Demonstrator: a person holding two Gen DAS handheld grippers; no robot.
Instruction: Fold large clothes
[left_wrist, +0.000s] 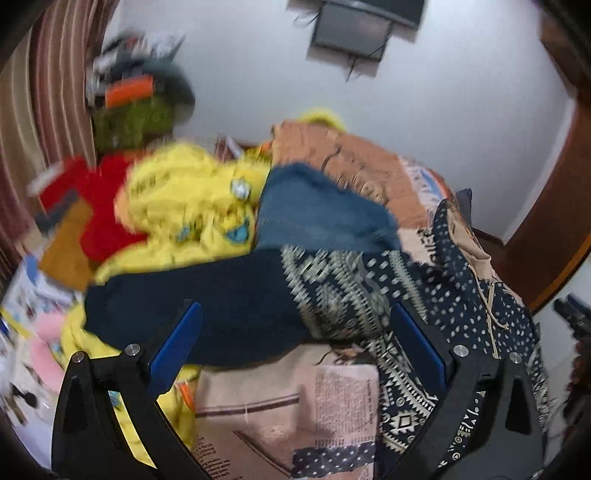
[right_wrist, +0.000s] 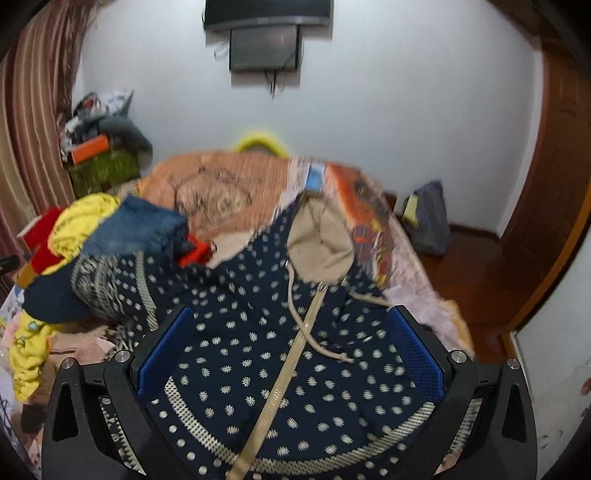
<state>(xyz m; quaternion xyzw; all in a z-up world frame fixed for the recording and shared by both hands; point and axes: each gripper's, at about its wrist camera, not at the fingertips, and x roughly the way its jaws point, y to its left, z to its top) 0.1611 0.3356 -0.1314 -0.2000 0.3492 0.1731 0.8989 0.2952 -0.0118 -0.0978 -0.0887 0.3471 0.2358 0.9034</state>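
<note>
A large navy hooded garment (right_wrist: 273, 343) with pale dots, patterned bands, a beige hood lining (right_wrist: 317, 240) and a beige zipper lies spread on the bed. It also shows in the left wrist view (left_wrist: 476, 295). My right gripper (right_wrist: 291, 332) is open, its blue pads wide apart just above the garment's front, holding nothing. My left gripper (left_wrist: 295, 325) is open and empty, hovering over a plain navy part of the cloth (left_wrist: 207, 302) and its patterned band.
A heap of clothes sits to the left: yellow (left_wrist: 188, 206), red (left_wrist: 99, 206) and denim blue (left_wrist: 317, 210). The bed has a peach printed cover (right_wrist: 221, 184). A cluttered stand (right_wrist: 103, 155) is by the curtain. A bag (right_wrist: 428, 218) sits on the wooden floor to the right.
</note>
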